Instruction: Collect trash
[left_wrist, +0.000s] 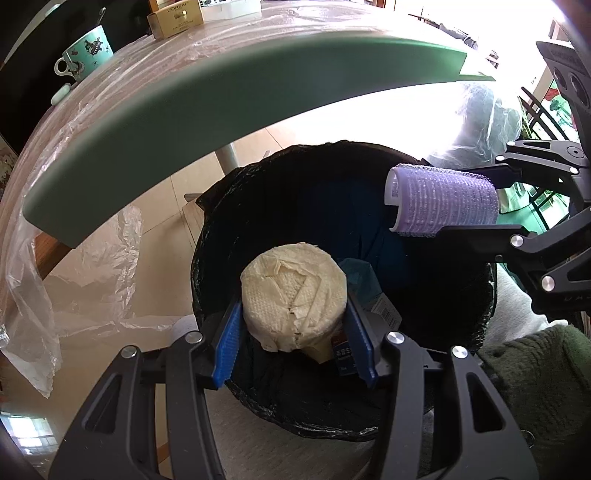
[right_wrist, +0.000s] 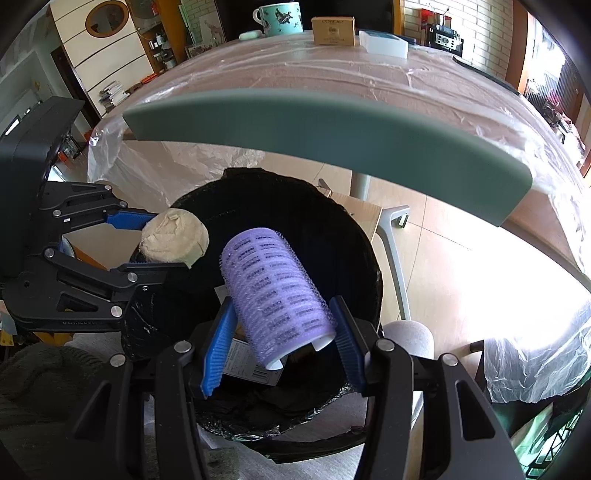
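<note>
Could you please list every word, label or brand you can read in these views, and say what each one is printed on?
"L'OREAL": on the gold box on the table.
Rows of dark print on the purple roller: too small to read.
Label on the cup wrapped in tissue: blurred.
Barcode label on the carton in the bin: too small.
Pattern on the mug: pictures, no words legible.

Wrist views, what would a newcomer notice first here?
Probably the bin, lined in black, sitting open below both tools. The left tool grips a paper-stuffed cup over it, and the right tool grips a purple roller over it. Behind runs the plastic-covered table with its mug.
</note>
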